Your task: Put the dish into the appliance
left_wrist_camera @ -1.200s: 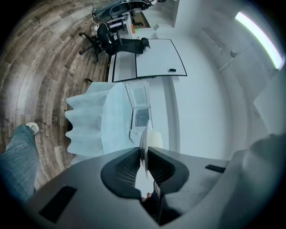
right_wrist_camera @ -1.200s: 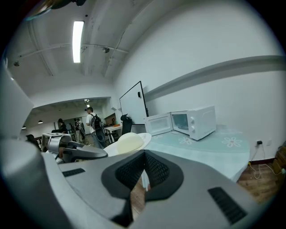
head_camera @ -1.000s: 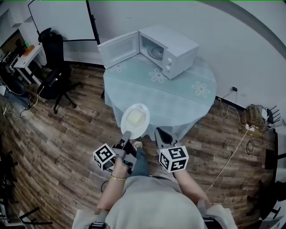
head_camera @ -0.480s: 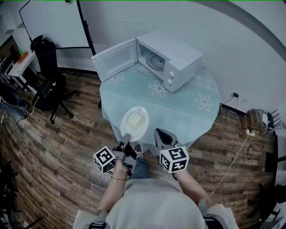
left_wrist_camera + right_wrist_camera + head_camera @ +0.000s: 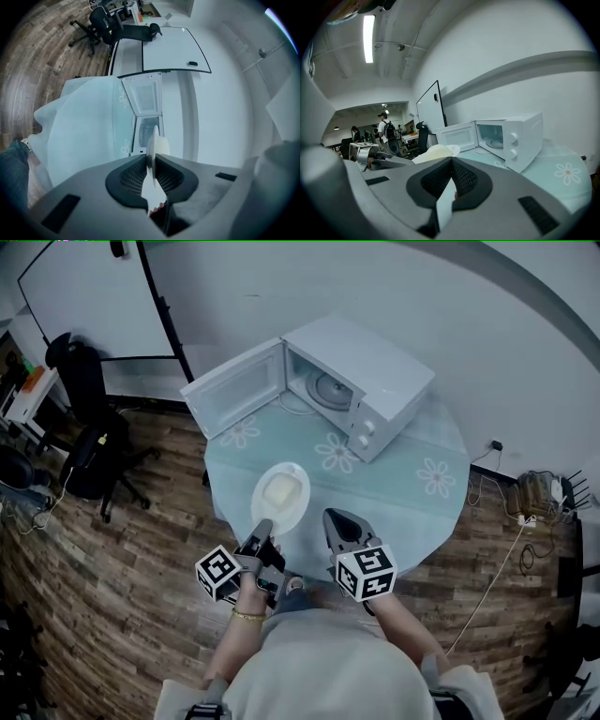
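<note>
Dish transfer, carry phase by my judgement. Left tongs (image 5: 265,525) are clamping the near rim of the white round ceramic dish (image 5: 281,494), jaws nearly closed with only the thin rim between the pads. Dish is holding a pale yellowish lump of food and is sitting flat in the head view. In the left gripper view it is showing edge-on (image 5: 153,149), sticking straight out from the tongs (image 5: 151,161) toward the white boxy microwave oven (image 5: 146,127).

Right tongs (image 5: 336,517) are pressed together on nothing, hanging level with the left pair on the same near side of the microwave, just beside the dish, not touching it.

Key relation: the microwave (image 5: 364,379) is lying ahead of the dish and slightly to the person's right, well apart from it. The white microwave door (image 5: 234,390) is hanging wide open, swung out to the microwave's left. The cavity and its glass turntable (image 5: 330,388) are showing, and nothing is standing between dish and opening. Dish is hovering over the edge of the round surface under a pale teal daisy-print cloth (image 5: 422,507) farthest from the microwave. Left hand is nearer, so it is likely doing the insert. The dish probably needs turning a little rightward to line up with the cavity.

Writing: none readable. No brand is showing on the microwave front or around its two knobs (image 5: 512,145). The cubes on the tongs are carrying only black-and-white square markers (image 5: 221,569).
</note>
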Demonstrator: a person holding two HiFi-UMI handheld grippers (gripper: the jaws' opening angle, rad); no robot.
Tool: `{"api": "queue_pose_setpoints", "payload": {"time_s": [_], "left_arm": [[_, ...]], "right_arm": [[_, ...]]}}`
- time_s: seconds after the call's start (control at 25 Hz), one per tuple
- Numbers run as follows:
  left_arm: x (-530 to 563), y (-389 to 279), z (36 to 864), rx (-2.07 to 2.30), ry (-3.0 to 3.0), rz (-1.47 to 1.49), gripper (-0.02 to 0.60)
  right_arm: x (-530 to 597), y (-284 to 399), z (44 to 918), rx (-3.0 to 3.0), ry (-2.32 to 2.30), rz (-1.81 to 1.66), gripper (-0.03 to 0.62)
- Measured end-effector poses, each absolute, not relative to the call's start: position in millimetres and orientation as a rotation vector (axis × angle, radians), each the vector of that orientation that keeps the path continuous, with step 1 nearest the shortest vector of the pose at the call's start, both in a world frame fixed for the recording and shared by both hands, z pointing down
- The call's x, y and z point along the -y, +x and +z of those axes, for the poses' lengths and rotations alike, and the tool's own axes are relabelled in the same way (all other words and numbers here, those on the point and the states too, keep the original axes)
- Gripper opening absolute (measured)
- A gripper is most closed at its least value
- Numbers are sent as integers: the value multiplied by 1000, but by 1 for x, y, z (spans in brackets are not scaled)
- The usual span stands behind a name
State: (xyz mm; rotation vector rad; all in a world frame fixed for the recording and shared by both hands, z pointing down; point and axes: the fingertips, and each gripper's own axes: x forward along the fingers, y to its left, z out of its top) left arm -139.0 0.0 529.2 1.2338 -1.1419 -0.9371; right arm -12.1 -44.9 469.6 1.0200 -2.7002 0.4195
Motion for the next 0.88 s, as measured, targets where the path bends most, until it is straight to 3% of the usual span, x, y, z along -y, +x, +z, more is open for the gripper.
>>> {"api": "queue_pose_setpoints", "payload": {"time_s": [0.88], "left_arm": [[170, -189, 551, 1052, 1273, -768, 51]], "right_arm": [[169, -58, 481, 2625, 1188, 460, 5]]}}
